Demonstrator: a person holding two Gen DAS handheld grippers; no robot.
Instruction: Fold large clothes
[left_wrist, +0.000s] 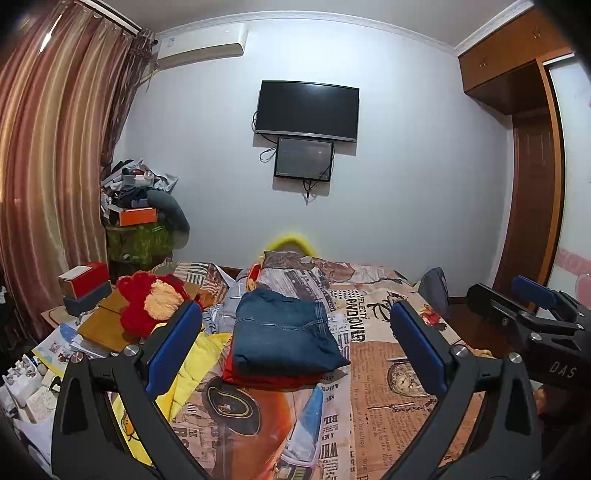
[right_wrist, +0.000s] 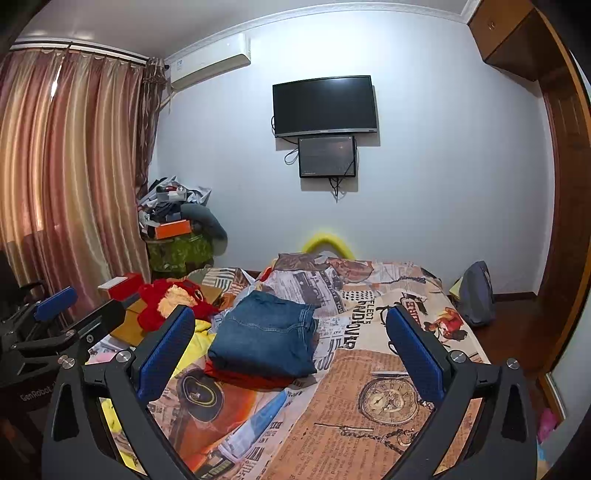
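Note:
Folded blue jeans (left_wrist: 284, 332) (right_wrist: 264, 334) lie on top of a folded red garment (left_wrist: 273, 378) (right_wrist: 251, 376) in the middle of the bed. My left gripper (left_wrist: 295, 328) is open, held above the bed short of the pile, nothing between its blue pads. My right gripper (right_wrist: 291, 328) is also open and empty, level with it on the right. In the left wrist view the right gripper (left_wrist: 517, 302) shows at the right edge; in the right wrist view the left gripper (right_wrist: 74, 306) shows at the left edge.
The bed has a newspaper-print cover (left_wrist: 388, 369) (right_wrist: 369, 387). A yellow cloth (left_wrist: 192, 369) and a red plush toy (left_wrist: 151, 306) lie left of the pile. Boxes and papers (left_wrist: 85, 288) crowd the left side. A grey backpack (right_wrist: 476, 291) stands on the floor at right.

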